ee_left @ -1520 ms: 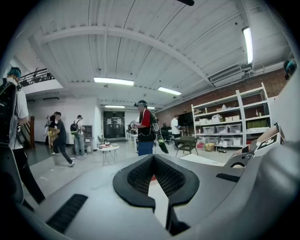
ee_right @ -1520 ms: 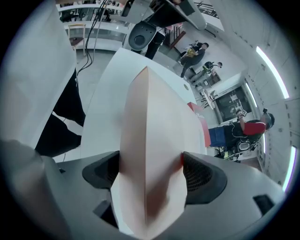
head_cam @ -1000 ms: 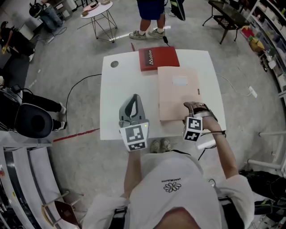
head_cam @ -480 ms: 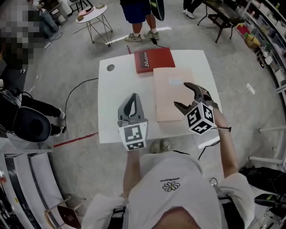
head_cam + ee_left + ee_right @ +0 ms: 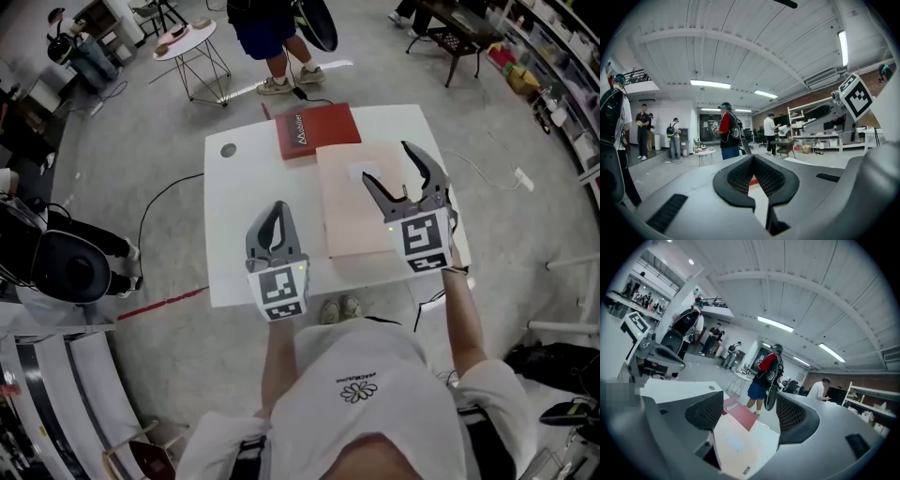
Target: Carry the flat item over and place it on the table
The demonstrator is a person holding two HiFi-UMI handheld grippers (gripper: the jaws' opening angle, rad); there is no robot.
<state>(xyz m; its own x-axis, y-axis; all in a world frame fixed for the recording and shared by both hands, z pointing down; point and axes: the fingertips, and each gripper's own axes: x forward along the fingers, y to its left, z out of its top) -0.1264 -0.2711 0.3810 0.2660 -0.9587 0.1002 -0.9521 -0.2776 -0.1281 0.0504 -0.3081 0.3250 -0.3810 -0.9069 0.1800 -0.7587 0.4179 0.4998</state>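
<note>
A flat pale pink folder (image 5: 354, 202) lies on the white table (image 5: 242, 220), its far edge against a red book (image 5: 317, 129). My right gripper (image 5: 403, 180) hangs open above the folder's right half, apart from it, with nothing between its fingers. In the right gripper view the folder (image 5: 740, 441) and red book (image 5: 739, 413) show below the spread jaws of the right gripper (image 5: 747, 411). My left gripper (image 5: 273, 223) is over the table's near left part, shut and empty; in its own view the left gripper (image 5: 753, 158) has its tips together.
A person (image 5: 267, 28) stands just beyond the table's far edge. A small round side table (image 5: 183, 37) is at the far left, a black chair (image 5: 66, 253) to the left, shelving (image 5: 562, 84) along the right. A cable (image 5: 159, 192) trails on the floor.
My right gripper was down at the folder's near right edge; it has opened, lifted off and moved farther over the folder. The folder stays flat on the table. The left gripper barely moved.
</note>
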